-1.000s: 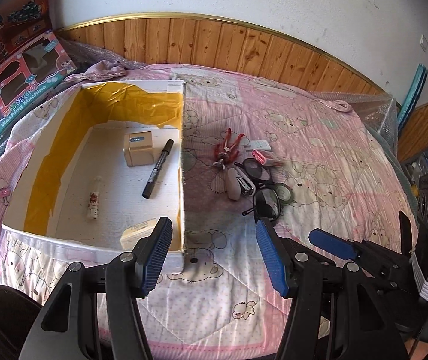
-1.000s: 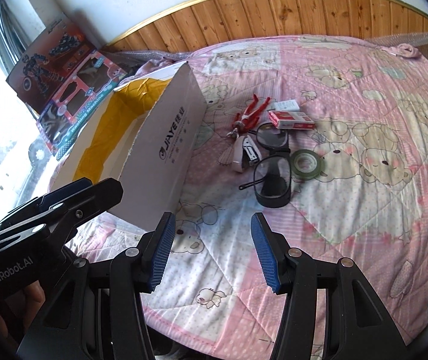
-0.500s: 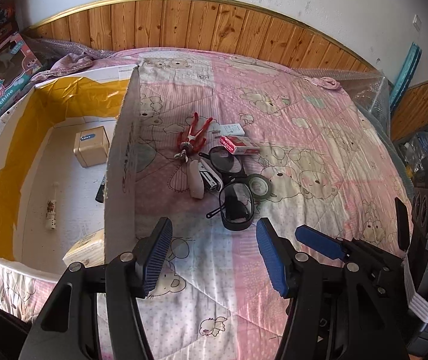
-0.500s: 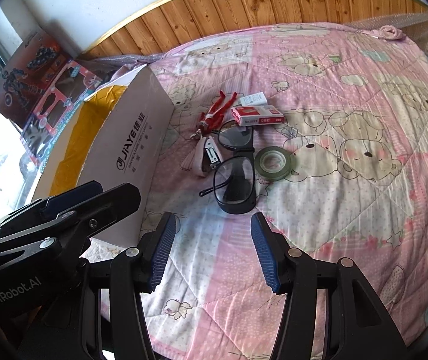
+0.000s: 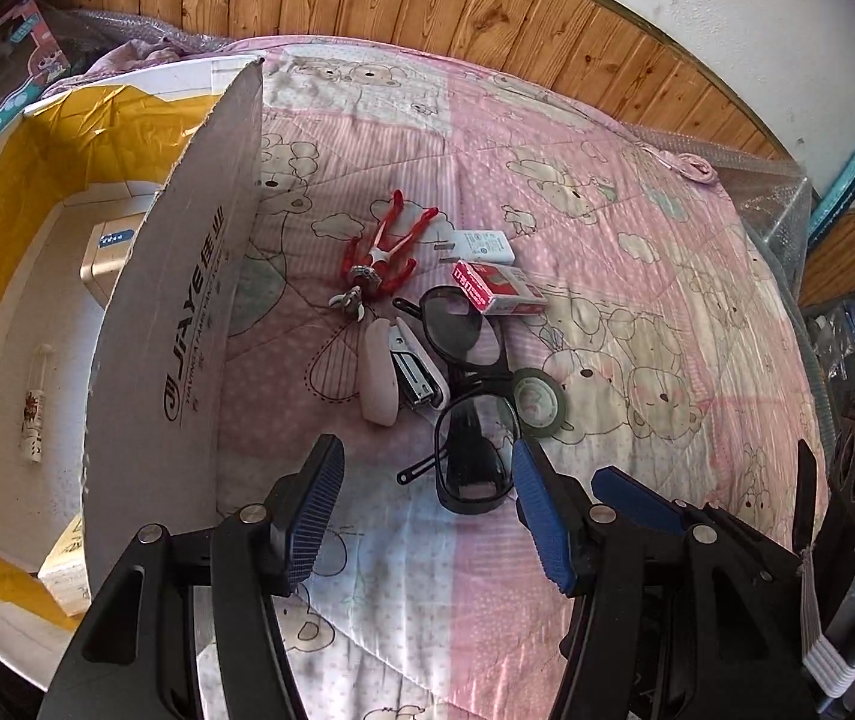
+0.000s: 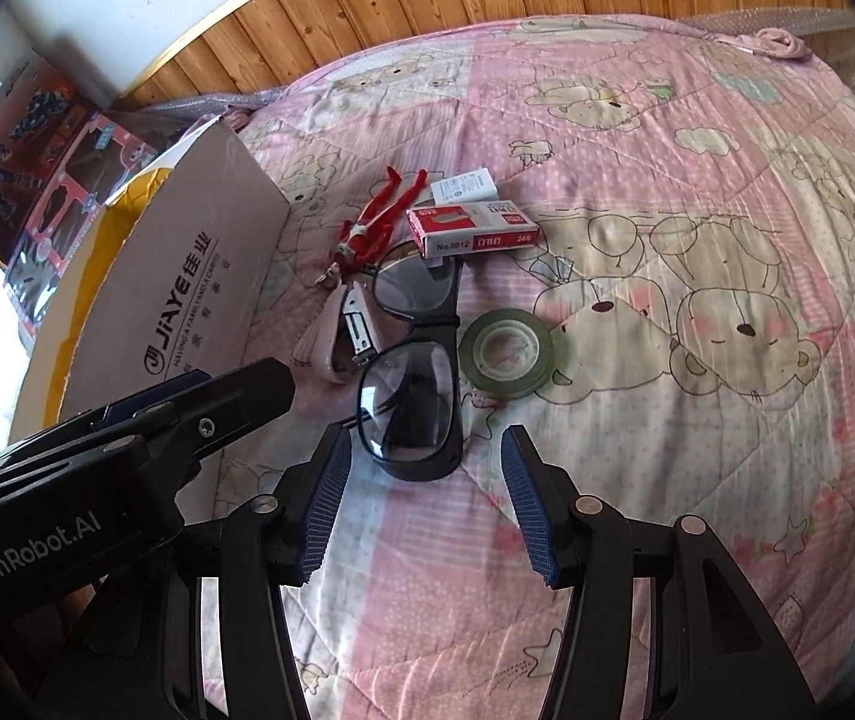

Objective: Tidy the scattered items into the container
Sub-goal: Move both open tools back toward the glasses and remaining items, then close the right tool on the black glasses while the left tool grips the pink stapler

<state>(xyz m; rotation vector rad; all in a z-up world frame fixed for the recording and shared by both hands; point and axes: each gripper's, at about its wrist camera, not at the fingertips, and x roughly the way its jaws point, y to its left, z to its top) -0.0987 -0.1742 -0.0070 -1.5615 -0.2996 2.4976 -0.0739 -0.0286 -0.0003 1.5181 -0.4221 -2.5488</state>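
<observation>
Reaching for the next pickup is where you stand: both of your grippers hang over the quilt with nothing in them, the left gripper point(image 5: 427, 504) and the right gripper point(image 6: 421, 501) each with jaws spread wide. Just ahead of the right gripper's fingertips lie the black glasses point(image 6: 412, 372), folded, nearest of the scattered cluster — the green tape roll point(image 6: 508, 354) sits beyond and to the right of them, the stapler point(image 6: 343, 330) beyond and to the left, the red staple box point(image 6: 472, 231) and red figure point(image 6: 376, 222) farther ahead. The cardboard box point(image 5: 181, 312) stands off to the left of both tools. Next, I'd judge, you lower around the frame's bridge and close gently, since lenses slip and temples snag.
</observation>
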